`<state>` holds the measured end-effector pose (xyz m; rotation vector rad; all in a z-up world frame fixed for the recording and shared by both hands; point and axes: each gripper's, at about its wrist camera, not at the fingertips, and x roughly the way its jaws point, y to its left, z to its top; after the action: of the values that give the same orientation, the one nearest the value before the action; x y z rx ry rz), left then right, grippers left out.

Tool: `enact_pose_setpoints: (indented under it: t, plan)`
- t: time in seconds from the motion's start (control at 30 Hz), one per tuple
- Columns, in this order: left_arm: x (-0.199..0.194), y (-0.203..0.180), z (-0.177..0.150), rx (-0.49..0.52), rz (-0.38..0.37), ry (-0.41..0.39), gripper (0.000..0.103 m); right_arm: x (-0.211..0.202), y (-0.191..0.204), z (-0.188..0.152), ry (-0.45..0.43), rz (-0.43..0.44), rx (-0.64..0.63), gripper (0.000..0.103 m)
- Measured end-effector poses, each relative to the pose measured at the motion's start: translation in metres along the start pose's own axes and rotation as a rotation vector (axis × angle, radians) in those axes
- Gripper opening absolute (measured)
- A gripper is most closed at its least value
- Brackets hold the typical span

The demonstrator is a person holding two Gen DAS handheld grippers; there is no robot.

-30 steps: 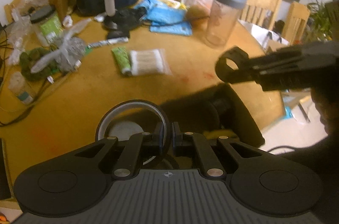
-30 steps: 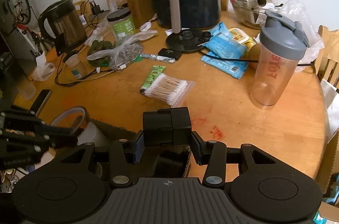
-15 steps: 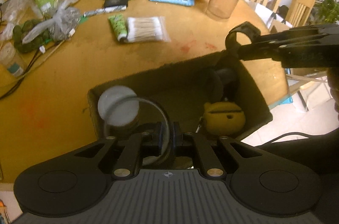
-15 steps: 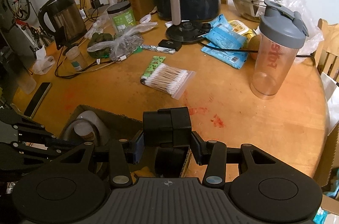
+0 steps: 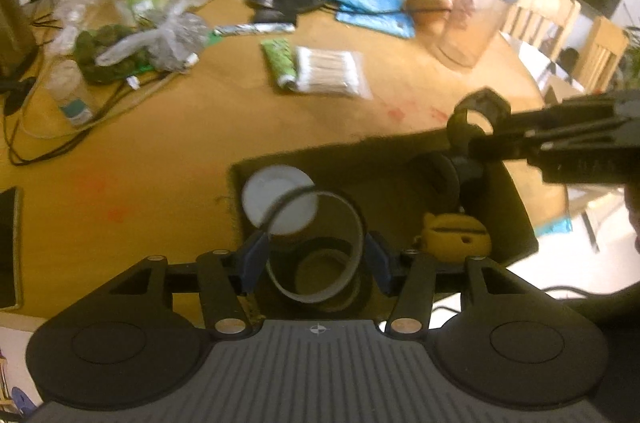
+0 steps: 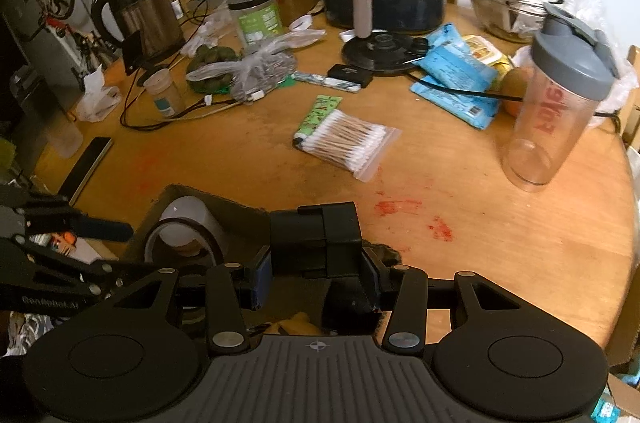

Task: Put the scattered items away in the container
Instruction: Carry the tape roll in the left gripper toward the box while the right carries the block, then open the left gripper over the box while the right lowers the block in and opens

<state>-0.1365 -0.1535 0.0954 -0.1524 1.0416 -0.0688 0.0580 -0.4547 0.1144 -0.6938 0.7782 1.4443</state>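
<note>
**Now both loads hang over the box**

We judge that we are at the drop-off step: both grippers are over the open cardboard box (image 5: 516, 207) at the near edge of the wooden table (image 6: 500, 223), each with something to let go.

Our left gripper (image 5: 316, 259) has its jaws spread wide, and the tape roll (image 5: 316, 243) sits between the blue pads. Whether the pads press its sides or have just let it go, we cannot tell; the roll looks tilted and low inside the box, over a white-capped jar (image 5: 276, 195) and beside a yellow case (image 5: 456, 235) already lying there.

Our right gripper (image 6: 316, 271) is closed about halfway on a blocky black clip (image 6: 316, 239), which stands upright between the pads, above the box's far wall. In the left wrist view the same piece shows a ring at its end (image 5: 478, 119), hanging over the right part of the box.

Next, we think, the right jaws should open so the clip falls inside, not on the rim, and the left should lift clear of the roll. The bag of cotton swabs (image 6: 344, 143) and the green tube (image 6: 316, 115) touching it lie mid-table, likely the next pick.
</note>
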Motion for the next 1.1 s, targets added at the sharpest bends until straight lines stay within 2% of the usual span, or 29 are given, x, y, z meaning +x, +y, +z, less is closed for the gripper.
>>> enact_pose_setpoints:
  t: [0.3, 0.7, 1.1]
  plan:
    - [-0.003, 0.015, -0.006, -0.063, 0.032, -0.004, 0.053, 0.021, 0.015, 0.001, 0.058, 0.007, -0.037, 0.048]
    - [-0.004, 0.023, -0.008, -0.084, 0.041, 0.009, 0.053, 0.045, 0.019, -0.002, 0.116, -0.022, -0.027, 0.048]
    - [0.002, 0.022, -0.002, -0.082, 0.015, 0.037, 0.053, 0.054, 0.03, -0.001, 0.092, -0.057, -0.08, 0.047]
